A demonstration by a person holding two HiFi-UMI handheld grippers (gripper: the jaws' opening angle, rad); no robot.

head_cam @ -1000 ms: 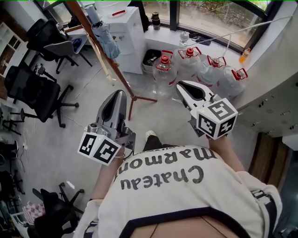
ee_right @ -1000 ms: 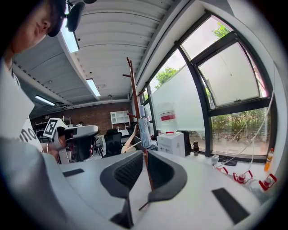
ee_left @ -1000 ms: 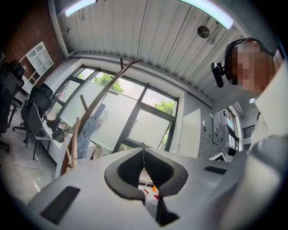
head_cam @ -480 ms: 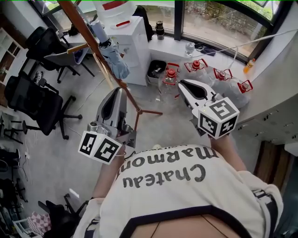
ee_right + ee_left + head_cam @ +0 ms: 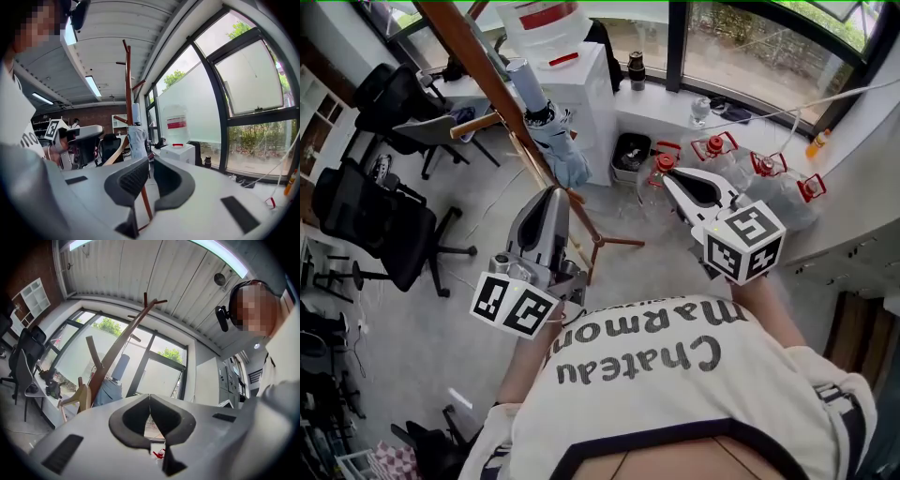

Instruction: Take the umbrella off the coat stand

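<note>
A folded light-blue umbrella (image 5: 551, 136) hangs upright on the slanting wooden coat stand (image 5: 497, 89), just beyond my two grippers. My left gripper (image 5: 555, 190) is shut and empty, its tip close to the stand's lower pole, below the umbrella. In the left gripper view the umbrella (image 5: 110, 390) and the stand (image 5: 119, 345) rise above and left of the shut jaws (image 5: 150, 397). My right gripper (image 5: 667, 173) is held to the right of the stand, shut with nothing in it. In the right gripper view the umbrella (image 5: 137, 140) hangs past its tips (image 5: 151, 159), apart from them.
A white water dispenser (image 5: 567, 75) stands behind the stand, with a dark bin (image 5: 630, 155) beside it. Several water jugs with red caps (image 5: 769, 183) sit by the window at the right. Black office chairs (image 5: 370, 211) fill the left side.
Both grippers have moved forward toward the coat stand, and the umbrella and stand now sit nearer and lower in the head view. The jaws have stayed as they were.
</note>
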